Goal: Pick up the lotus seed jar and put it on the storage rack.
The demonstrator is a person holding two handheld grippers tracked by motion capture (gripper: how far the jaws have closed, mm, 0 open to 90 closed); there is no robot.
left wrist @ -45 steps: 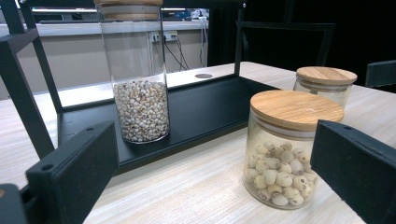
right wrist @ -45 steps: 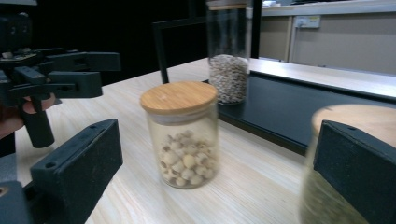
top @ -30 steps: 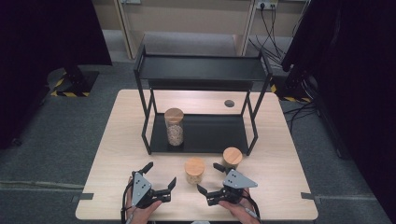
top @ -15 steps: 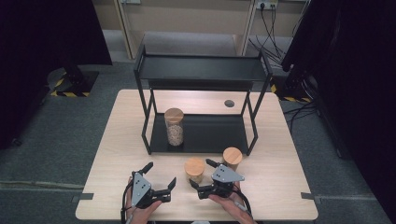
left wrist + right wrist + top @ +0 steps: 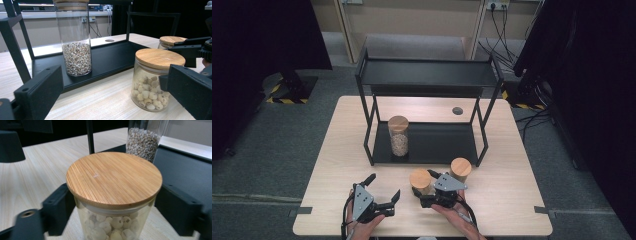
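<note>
From the high view: my right gripper [image 5: 421, 192] has slid over from its spot a second back and its jaws have just been closing, now around the short jar [image 5: 420, 180] with the wooden lid. Earlier that jar stood free between my two hands, so I'd say the grab is basically made and the next thing is lifting it toward the shelf rack [image 5: 427, 80]. The second short jar [image 5: 460, 169] sits just beside the gripper on its far right side, untouched. My left gripper [image 5: 384, 194] hasn't budged, jaws spread wide with nothing in them.

Left gripper view: its own two jaws are well apart at the bottom corners, empty. Ahead and to the right is the held jar [image 5: 153, 80], and here you can see it's full of pale round seeds, which the overhead shot doesn't give you. The other gripper's black jaw sits right against it. The tall jar [image 5: 75, 40] of small grains stands on the rack's black bottom tray [image 5: 112, 57], ahead and left.

Right gripper view: the lid [image 5: 113, 177] is dead centre, a jaw snug on each side of the glass. That contact is what the top-down shot can't confirm.
</note>
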